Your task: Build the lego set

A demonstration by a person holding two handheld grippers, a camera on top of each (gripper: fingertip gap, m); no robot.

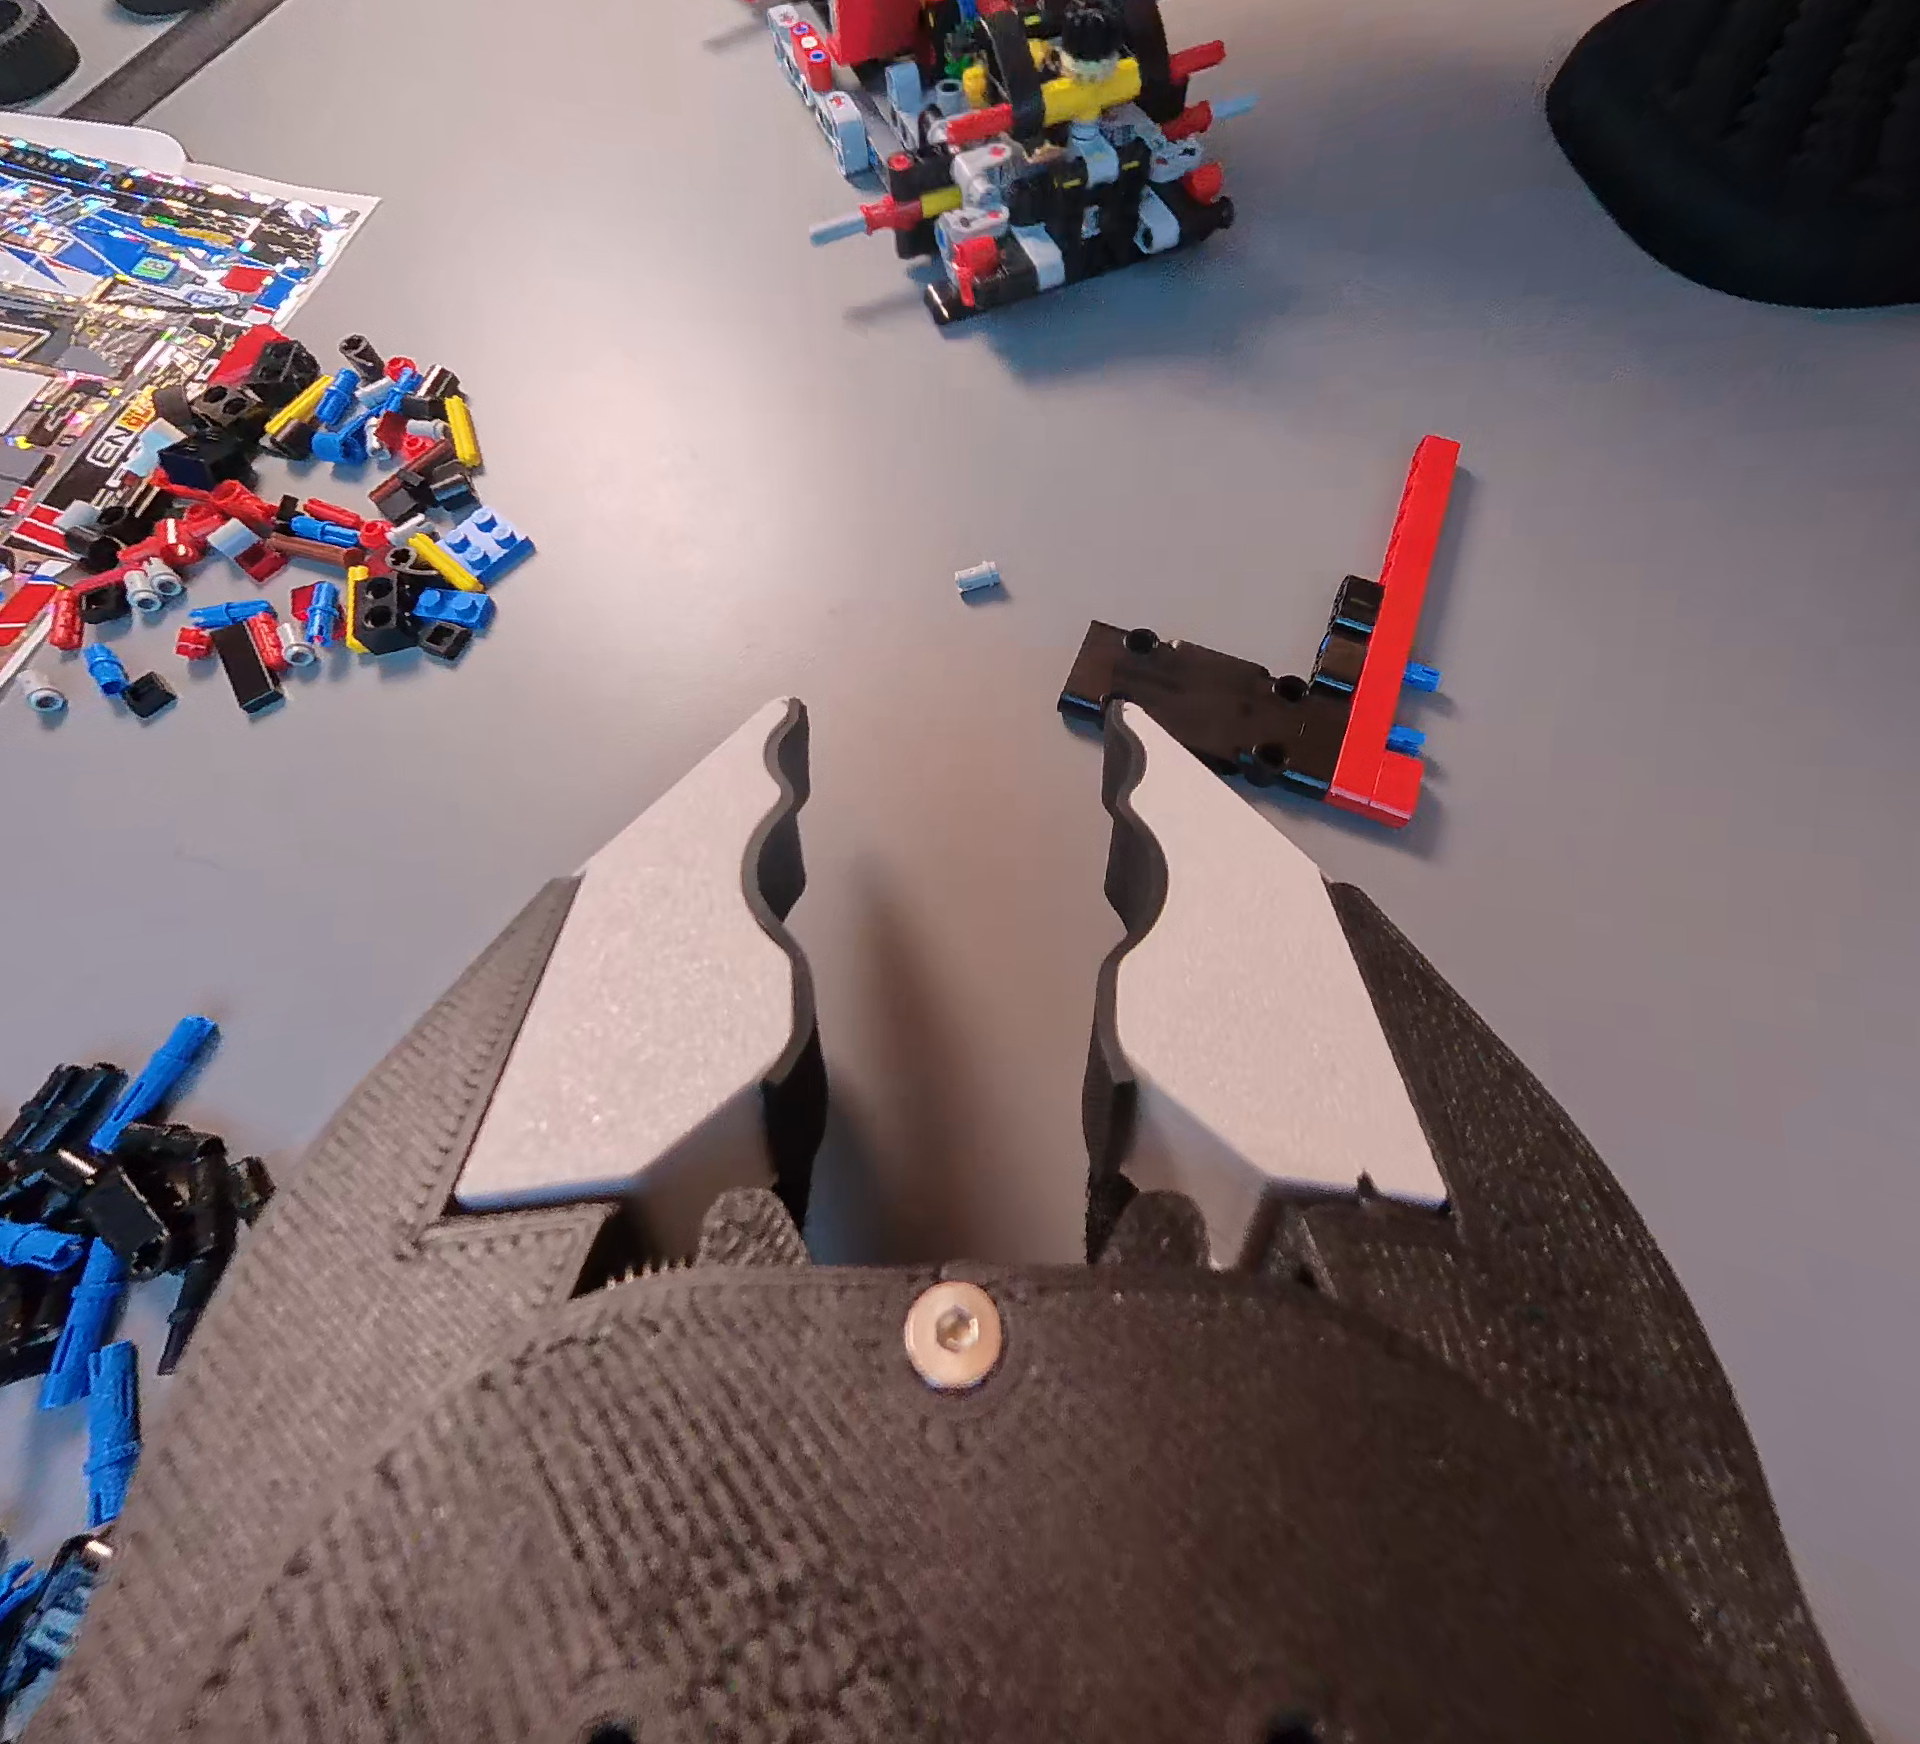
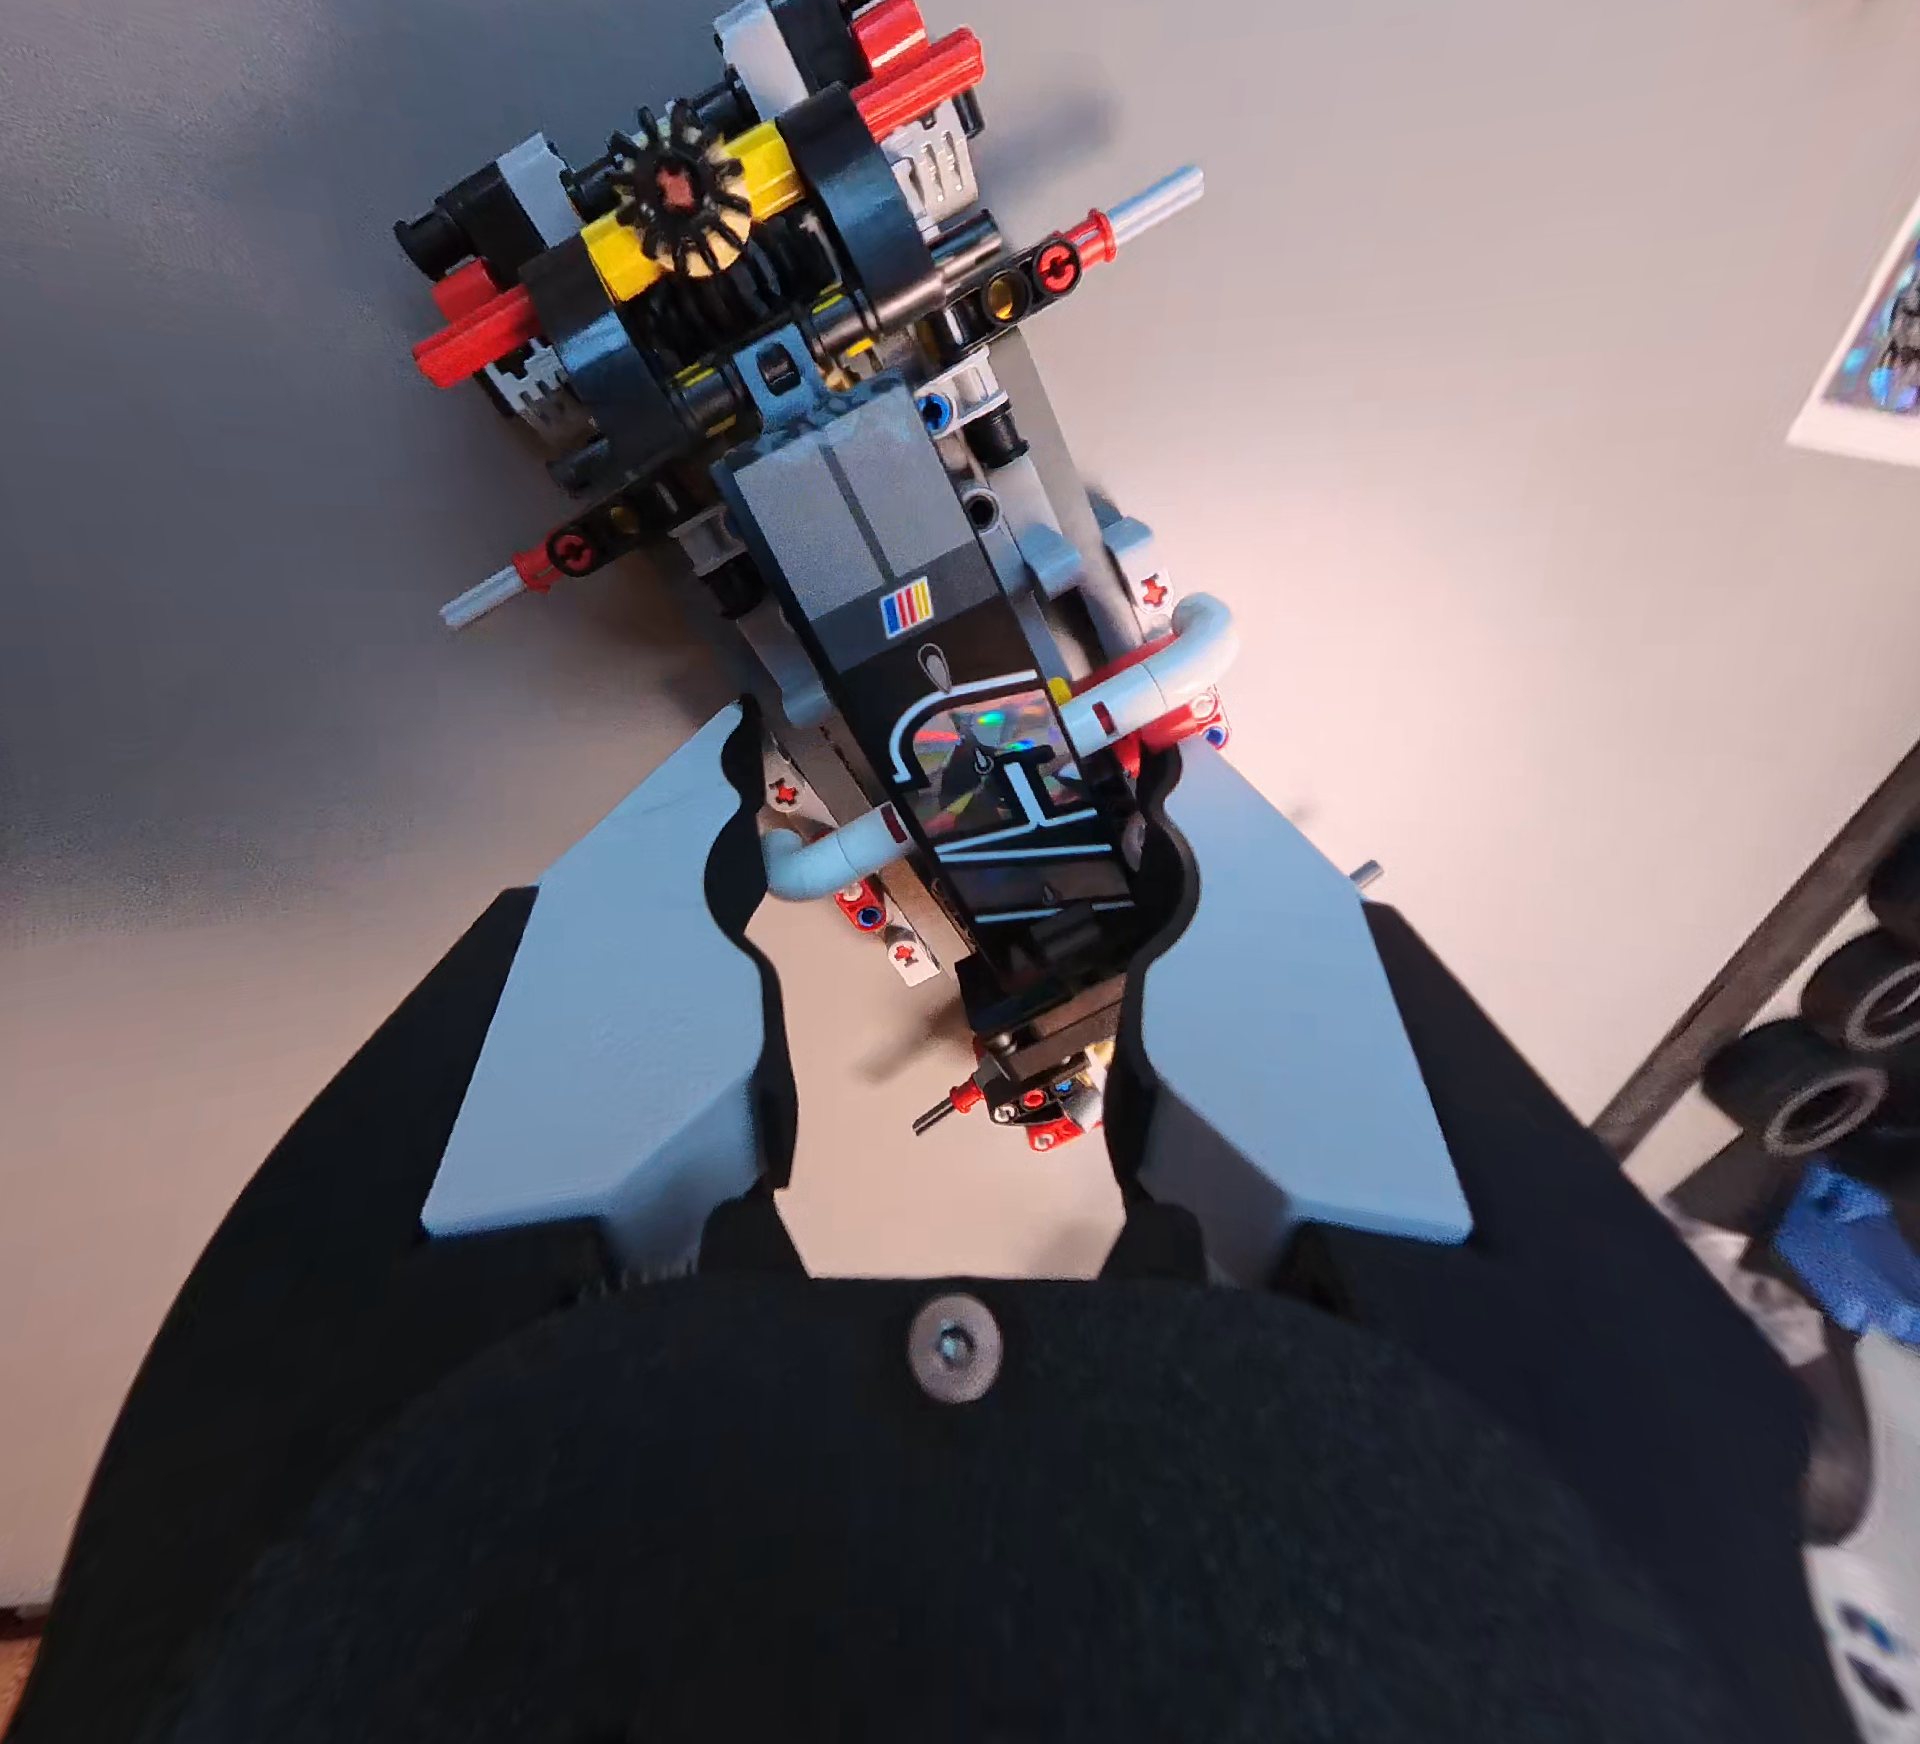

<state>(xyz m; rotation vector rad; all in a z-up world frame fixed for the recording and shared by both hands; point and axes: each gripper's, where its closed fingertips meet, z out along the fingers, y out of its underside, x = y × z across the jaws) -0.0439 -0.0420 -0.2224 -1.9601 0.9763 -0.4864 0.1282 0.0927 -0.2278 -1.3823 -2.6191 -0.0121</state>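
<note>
Lego car chassis [image 1: 997, 63] stands at the far side of the grey table [image 1: 675, 364], seen from the left wrist view, with the left gripper [image 1: 951, 723] hanging empty, jaws apart, just beside a black-and-red sub-assembly [image 1: 1288, 697]; I'd centre on its black plate before closing. A loose parts pile [image 1: 301, 499] lies well to the left. From the right wrist view, the right gripper [image 2: 956, 759] straddles the chassis, fingers spread, not clearly gripping; best clamp the solid frame, not the white tubes [image 2: 1174, 676].
</note>
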